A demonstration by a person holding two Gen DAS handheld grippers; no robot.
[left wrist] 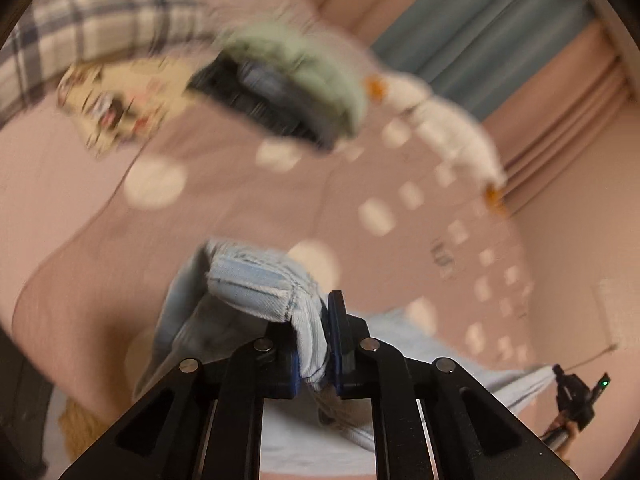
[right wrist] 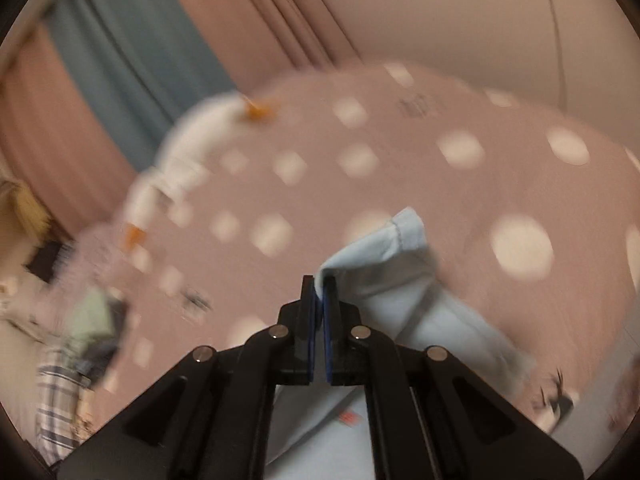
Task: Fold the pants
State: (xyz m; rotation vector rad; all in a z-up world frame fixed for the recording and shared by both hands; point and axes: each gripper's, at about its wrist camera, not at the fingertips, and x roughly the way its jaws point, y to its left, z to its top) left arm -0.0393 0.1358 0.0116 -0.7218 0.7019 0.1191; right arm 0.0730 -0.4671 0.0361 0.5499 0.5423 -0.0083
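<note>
The pants (left wrist: 256,284) are pale blue denim, held up above a pink bed cover with white dots (left wrist: 240,200). My left gripper (left wrist: 316,344) is shut on a thick bunched seam of the pants, which folds over its left finger. My right gripper (right wrist: 319,308) is shut on a thin edge of the pants (right wrist: 400,280); the cloth hangs away to the right and below it. The right gripper also shows small at the far right of the left wrist view (left wrist: 576,392). Both views are motion-blurred.
A stack of folded clothes, green on dark blue (left wrist: 288,88), lies on the bed beside a plaid cloth (left wrist: 92,28) and a patterned pillow (left wrist: 108,104). A white plush toy with orange tips (left wrist: 448,124) (right wrist: 180,164) lies near the curtains (right wrist: 132,64).
</note>
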